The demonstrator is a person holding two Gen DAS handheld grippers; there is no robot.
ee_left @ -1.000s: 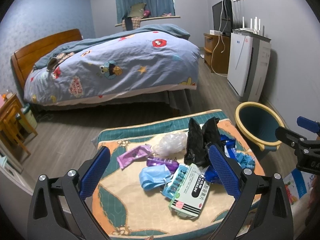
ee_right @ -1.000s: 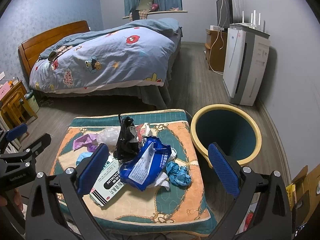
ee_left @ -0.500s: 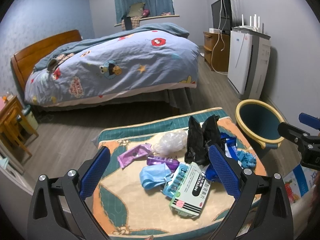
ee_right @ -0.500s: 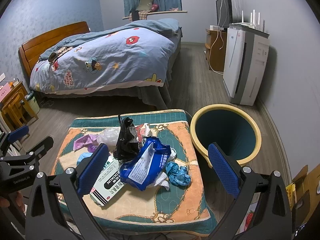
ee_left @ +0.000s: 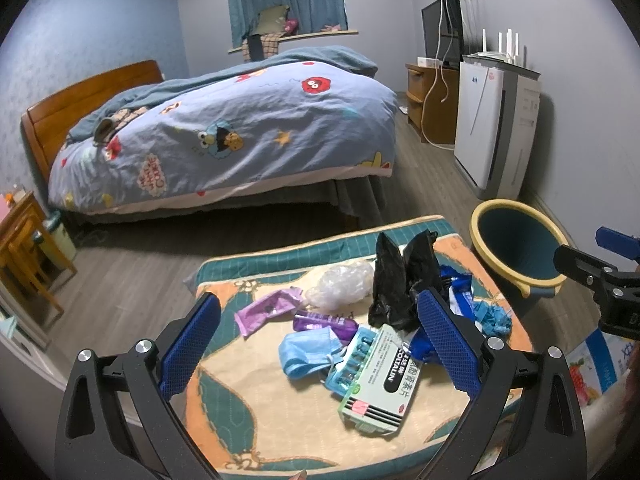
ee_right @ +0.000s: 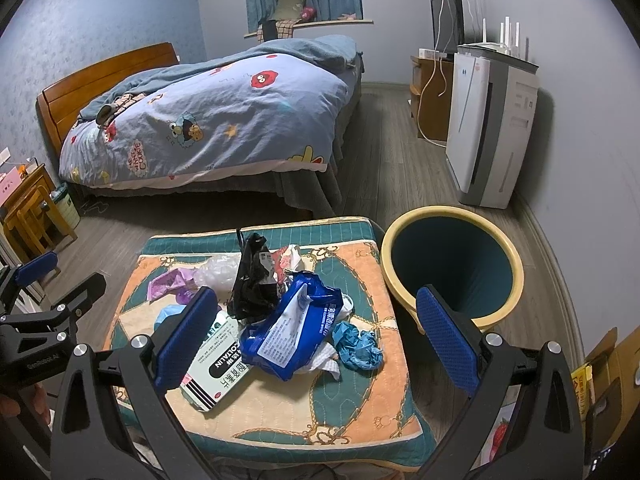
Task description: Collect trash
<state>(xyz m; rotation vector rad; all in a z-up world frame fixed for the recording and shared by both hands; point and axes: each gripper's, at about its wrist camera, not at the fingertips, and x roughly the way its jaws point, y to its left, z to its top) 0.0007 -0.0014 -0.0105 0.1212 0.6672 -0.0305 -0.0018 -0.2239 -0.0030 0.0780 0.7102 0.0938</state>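
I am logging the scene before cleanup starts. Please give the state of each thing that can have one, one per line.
Left gripper: open, holding nothing.
Right gripper: open, holding nothing.
Round yellow-rimmed teal bin: upright, looks empty.
Blue plastic wipes pack: torn open, crumpled.
White flat medicine box: lying flat.
Black plastic bag: crumpled, standing up.
Light blue face mask: crumpled.

Surface: quilted pad (ee_right: 352, 420), orange and teal.
On it: medicine box (ee_left: 380, 392), mask (ee_left: 308, 350), black bag (ee_left: 394, 292), blue packet (ee_right: 288, 332), purple wrapper (ee_left: 266, 310), clear bag (ee_left: 344, 286).
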